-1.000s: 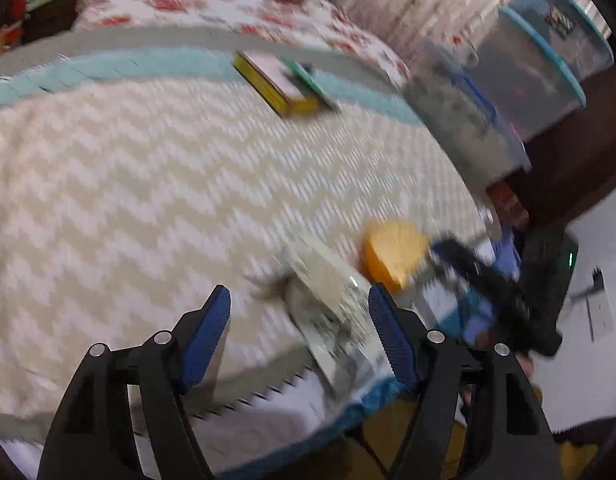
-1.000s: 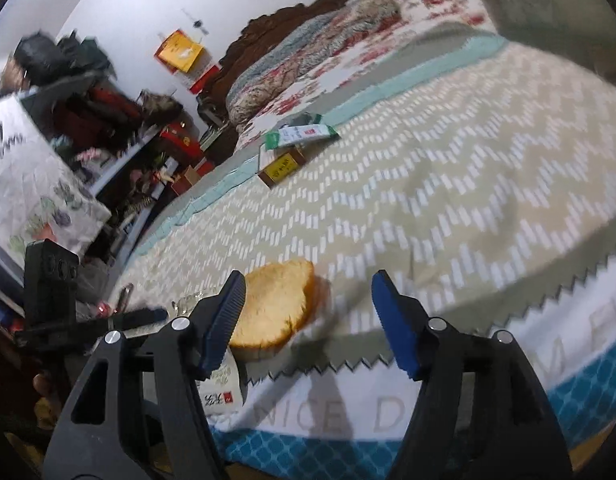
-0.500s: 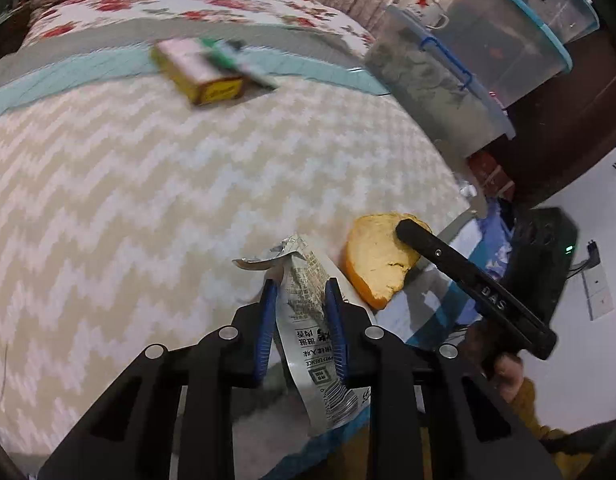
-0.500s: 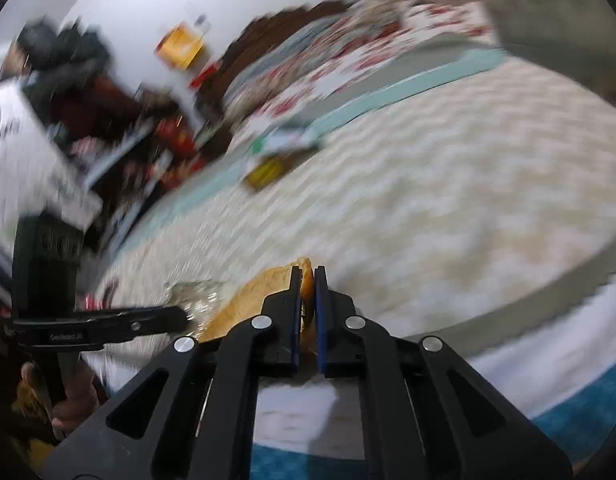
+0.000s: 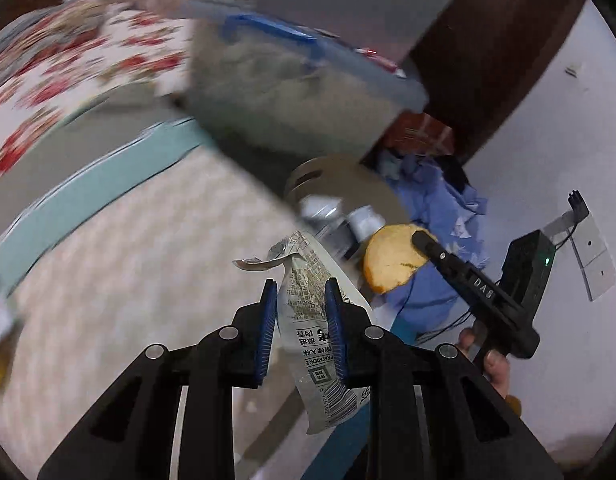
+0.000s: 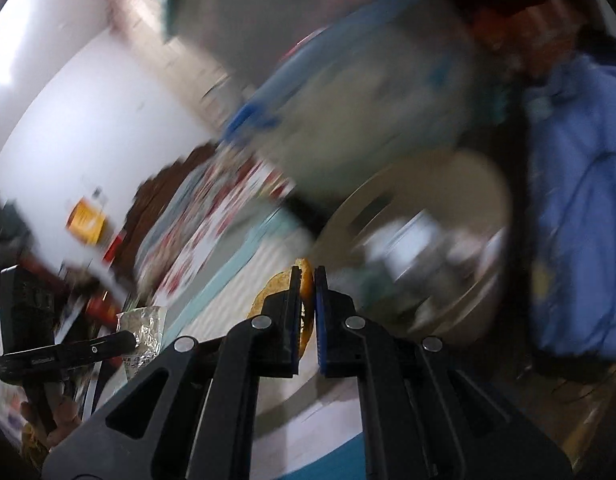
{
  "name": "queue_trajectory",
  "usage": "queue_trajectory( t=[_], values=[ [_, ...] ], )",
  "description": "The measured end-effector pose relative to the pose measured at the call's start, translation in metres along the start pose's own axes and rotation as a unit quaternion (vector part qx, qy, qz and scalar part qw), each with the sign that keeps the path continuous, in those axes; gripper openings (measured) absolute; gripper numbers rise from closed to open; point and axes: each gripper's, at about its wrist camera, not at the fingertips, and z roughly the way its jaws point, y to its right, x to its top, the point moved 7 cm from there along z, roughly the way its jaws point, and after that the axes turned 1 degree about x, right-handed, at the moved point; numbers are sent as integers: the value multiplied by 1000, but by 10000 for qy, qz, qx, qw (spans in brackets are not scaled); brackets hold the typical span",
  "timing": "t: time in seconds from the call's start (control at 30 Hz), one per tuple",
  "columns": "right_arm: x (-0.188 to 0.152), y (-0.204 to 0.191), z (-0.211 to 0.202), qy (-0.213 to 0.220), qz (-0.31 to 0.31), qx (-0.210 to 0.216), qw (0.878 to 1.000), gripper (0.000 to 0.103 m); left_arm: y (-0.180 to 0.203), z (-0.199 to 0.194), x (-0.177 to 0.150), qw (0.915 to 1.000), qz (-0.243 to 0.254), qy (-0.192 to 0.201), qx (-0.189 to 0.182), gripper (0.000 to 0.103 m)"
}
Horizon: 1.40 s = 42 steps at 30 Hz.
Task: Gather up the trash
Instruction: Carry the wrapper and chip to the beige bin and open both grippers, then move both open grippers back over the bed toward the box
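My left gripper (image 5: 300, 292) is shut on a crumpled silver snack wrapper (image 5: 314, 320) with printed text and a barcode, held above the edge of the bed. My right gripper (image 6: 306, 276) is shut on a yellow slice of bread (image 6: 277, 288); in the left wrist view the same bread slice (image 5: 390, 264) hangs in the right gripper's black fingers (image 5: 432, 250). Beyond both stands a beige round bin (image 5: 348, 178) with bottles and other trash inside, seen blurred as the bin (image 6: 408, 204) in the right wrist view. The wrapper (image 6: 141, 326) shows at the left there.
A bed with a chevron cover (image 5: 127, 260) and teal band lies to the left. Clear storage boxes with blue lids (image 5: 299, 80) are stacked behind the bin. Blue cloth (image 5: 440, 208) is heaped beside it. A white wall with a socket (image 5: 588, 248) is at the right.
Both grippers closed, the left on the wrapper, the right on the bread, lifted them off the bed and swung right toward the bin. The yellow box on the bed slid out of view.
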Motion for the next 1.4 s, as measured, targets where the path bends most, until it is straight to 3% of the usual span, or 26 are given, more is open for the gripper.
queue_trajectory(
  t=[0.13, 0.27, 0.3, 0.33, 0.4, 0.43, 0.47, 0.7, 0.87, 0.97, 1.07, 1.23, 1.37, 1.4],
  values=[
    [33, 35, 16, 124, 81, -381, 9992, 8, 35, 63, 48, 9996, 226, -155, -66, 23],
    [55, 61, 39, 80, 130, -662, 9977, 13, 53, 114, 75, 9989, 357, -247, 178, 25],
    [56, 64, 45, 91, 152, -702, 9974, 13, 54, 126, 78, 9983, 375, -286, 336, 37],
    [58, 69, 51, 86, 195, -758, 9969, 13, 53, 136, 79, 9978, 354, -346, 451, 60],
    [63, 80, 60, 22, 338, -768, 9965, 32, 52, 143, 78, 9981, 282, -266, 487, 66],
    [63, 83, 61, 52, 391, -776, 9962, 68, 52, 142, 75, 9983, 295, -215, 465, 66],
    [64, 86, 59, 216, 369, -846, 9955, 83, 51, 142, 74, 9982, 315, -220, 453, 67],
    [51, 68, 42, 559, 273, -981, 9932, 80, 22, 91, 42, 9998, 110, -72, 144, 67],
    [35, 30, 28, 660, 122, -789, 9946, 80, -8, 34, -4, 9990, 225, 195, 337, 68],
    [17, -7, 34, 407, -65, -455, 9981, 80, -30, 8, -36, 9981, 185, 190, 552, 68],
    [-12, -54, 53, -111, -309, 3, 9995, 79, -56, -18, -66, 9974, 11, 184, 701, 68],
    [-63, -121, 89, -1012, -758, 551, 9904, 71, -122, -87, -120, 9906, -511, 545, 1147, 70],
    [-109, -179, 121, -1786, -1199, 960, 9719, 65, -194, -140, -150, 9760, -1368, 844, 1470, 70],
    [-117, -189, 126, -1896, -1265, 1006, 9685, 65, -223, -156, -159, 9678, -1742, 947, 1552, 70]
  ],
)
